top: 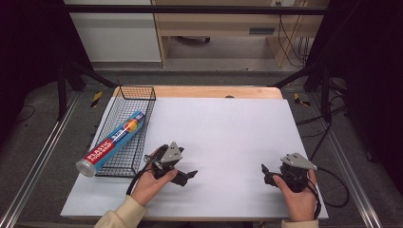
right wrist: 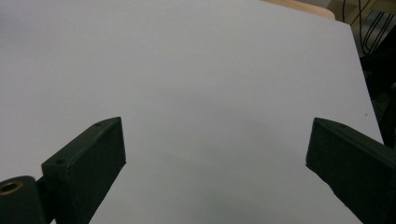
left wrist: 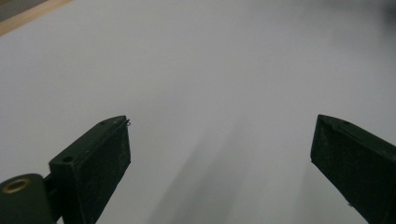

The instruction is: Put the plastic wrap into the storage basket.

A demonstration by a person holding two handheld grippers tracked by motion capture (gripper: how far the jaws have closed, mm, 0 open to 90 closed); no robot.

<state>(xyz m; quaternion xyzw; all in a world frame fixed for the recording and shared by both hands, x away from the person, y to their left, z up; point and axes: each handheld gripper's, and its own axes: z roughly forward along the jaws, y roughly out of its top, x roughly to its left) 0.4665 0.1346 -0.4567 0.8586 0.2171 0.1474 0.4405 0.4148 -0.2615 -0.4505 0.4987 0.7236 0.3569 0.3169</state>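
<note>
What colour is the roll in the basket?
The roll is mostly blue, with a red band bearing white lettering and a silvery end; the high view shows it best, lying in the black wire basket.

I see a matt white sheet [top: 228, 142] covering a pale wood tabletop [top: 214, 91]. The wire basket [top: 124, 167] looks like thin dark metal mesh. The roll [top: 113, 141] in it has a glossy printed wrapper and a shiny end cap. My gripper jaws are matt black plastic with slightly scuffed faces; the left gripper's plate [top: 172, 153] is dull grey metal.
</note>
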